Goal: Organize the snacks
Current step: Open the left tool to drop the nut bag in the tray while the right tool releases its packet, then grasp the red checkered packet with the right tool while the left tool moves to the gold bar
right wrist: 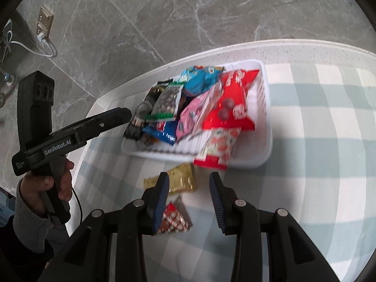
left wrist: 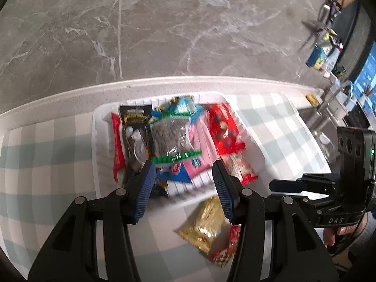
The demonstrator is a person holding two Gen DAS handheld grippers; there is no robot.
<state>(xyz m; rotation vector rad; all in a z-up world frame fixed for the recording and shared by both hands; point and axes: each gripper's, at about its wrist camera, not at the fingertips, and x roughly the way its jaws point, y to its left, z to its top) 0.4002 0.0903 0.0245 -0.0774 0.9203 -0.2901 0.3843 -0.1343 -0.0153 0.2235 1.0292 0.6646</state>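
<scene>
While fingers gape, gold packet just beyond, untouched

- You see both views evenly lit by soft, bright light, with no hard shadows on the checked cloth.
- Motion blur smears the snack packets and the white tray; print is unreadable.
- Glare glints off the gold packet.
- Fisheye distortion bends the counter edge, and dark vignetting fills the corners.
</scene>
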